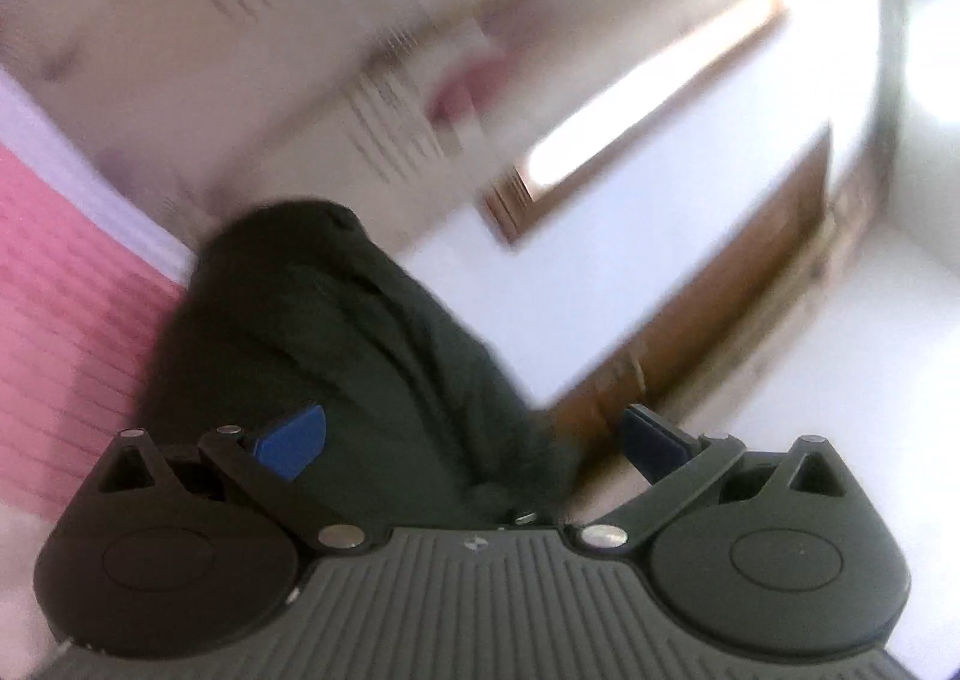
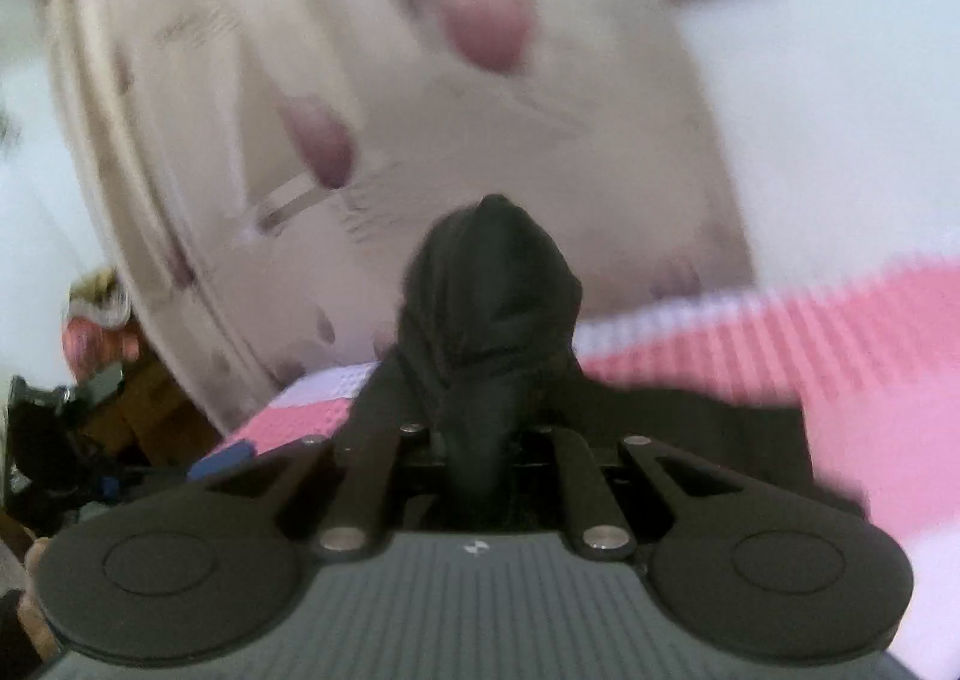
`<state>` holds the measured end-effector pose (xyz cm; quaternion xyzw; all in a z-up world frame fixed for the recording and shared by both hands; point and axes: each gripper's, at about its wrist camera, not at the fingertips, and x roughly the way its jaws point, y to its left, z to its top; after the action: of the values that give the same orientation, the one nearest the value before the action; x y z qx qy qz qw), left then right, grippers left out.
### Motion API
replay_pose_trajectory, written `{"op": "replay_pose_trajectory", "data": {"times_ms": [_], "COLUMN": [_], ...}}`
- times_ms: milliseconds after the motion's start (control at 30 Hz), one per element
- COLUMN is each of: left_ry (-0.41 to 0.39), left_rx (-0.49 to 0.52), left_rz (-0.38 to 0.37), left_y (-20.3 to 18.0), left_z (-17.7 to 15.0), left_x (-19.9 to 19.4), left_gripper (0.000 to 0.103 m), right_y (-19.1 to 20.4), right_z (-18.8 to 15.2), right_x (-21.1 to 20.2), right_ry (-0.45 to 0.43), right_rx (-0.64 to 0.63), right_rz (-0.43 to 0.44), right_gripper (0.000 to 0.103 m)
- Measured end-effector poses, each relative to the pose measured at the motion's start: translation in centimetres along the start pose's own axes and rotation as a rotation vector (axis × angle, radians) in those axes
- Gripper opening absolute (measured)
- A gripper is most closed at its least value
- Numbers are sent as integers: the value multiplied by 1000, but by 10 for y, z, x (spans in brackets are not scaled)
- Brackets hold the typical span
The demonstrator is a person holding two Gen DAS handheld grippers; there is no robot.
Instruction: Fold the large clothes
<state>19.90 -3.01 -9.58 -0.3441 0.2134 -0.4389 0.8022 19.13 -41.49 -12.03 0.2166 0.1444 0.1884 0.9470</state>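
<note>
A dark, almost black garment (image 1: 312, 320) hangs bunched in front of my left gripper (image 1: 471, 434). The gripper's blue fingers (image 1: 291, 440) stand wide apart, and the cloth runs down between them without either pad pressing on it. In the right wrist view the same dark garment (image 2: 492, 284) rises in a peak straight ahead. My right gripper (image 2: 480, 410) has its arms drawn together on a fold of that cloth, which hides the fingertips. Both views are blurred by motion.
A pink ribbed blanket (image 1: 60, 320) (image 2: 780, 332) covers the bed under the garment. Cream bedding with dark red patches (image 2: 420, 110) lies behind it. A bright window in a wooden frame (image 1: 648, 98) and a white wall are to the right. Clutter (image 2: 60, 440) sits at the bed's left side.
</note>
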Motion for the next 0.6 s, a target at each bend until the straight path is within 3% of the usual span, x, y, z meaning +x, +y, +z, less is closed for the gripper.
{"op": "replay_pose_trajectory", "data": {"times_ms": [100,200,267,300,333,467,600], "left_ry": [98,88,62,57,53,36,29], "left_rx": [44,124,122,125,127,111,126], "left_rz": [30,33,12,8,11,-2,5], "left_y": [0,5,11,13,15,21,16], "left_z": [-23,-40,-46,-49,-50,-51,-48], "left_x": [36,46,42,41,40,32,30], "left_gripper": [103,103,103,103,103,103,103], "right_y": [-32,-48,-53,-57,-62,-90,-88], "right_z": [-18,-23,-26,-28,-31,-35,-26], "right_x": [-13,-37,-68,-78,-87,-92,-64], "right_ry": [-28,-104,-163,-170,-174,-127,-84], "right_rx": [109,193,226,227,234,339,425], "right_rz": [44,43,-48,-107,-162,-183,-31], "right_gripper": [13,19,41,78,100,100,100]}}
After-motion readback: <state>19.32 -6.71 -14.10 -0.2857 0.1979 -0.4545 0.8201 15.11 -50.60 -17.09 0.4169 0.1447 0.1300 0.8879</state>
